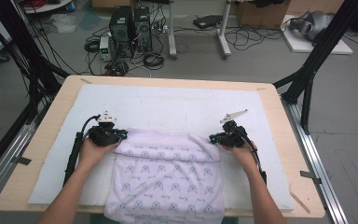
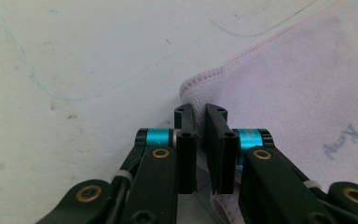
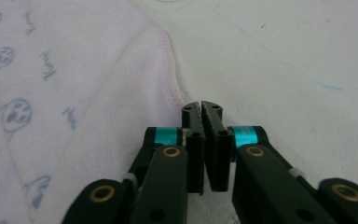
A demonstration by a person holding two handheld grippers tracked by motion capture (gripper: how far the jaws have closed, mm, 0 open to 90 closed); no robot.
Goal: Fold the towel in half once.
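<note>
Towel point(image 1: 168, 172) lies folded on white mat point(image 1: 168, 105), near edge hanging off worktop point(image 1: 279, 112). My left gripper point(image 1: 120, 135) at towel's far left corner, right gripper point(image 1: 214, 138) at far right; both jaws nearly closed, pinching corner hems, probably for next fold.

Lab or test workspace, not a home. Bare grey floor point(image 1: 354, 140). Two black computer towers point(image 1: 130, 29) stand on it behind the surface point(image 1: 56, 116), amid loose tangled cables point(image 1: 121, 56). Black metal frame struts point(image 1: 317, 56) rise at both sides. White stand legs point(image 1: 198, 35) and cardboard boxes point(image 1: 256, 14) sit farther back. White padding point(image 1: 168, 105) covers the wooden surface.
</note>
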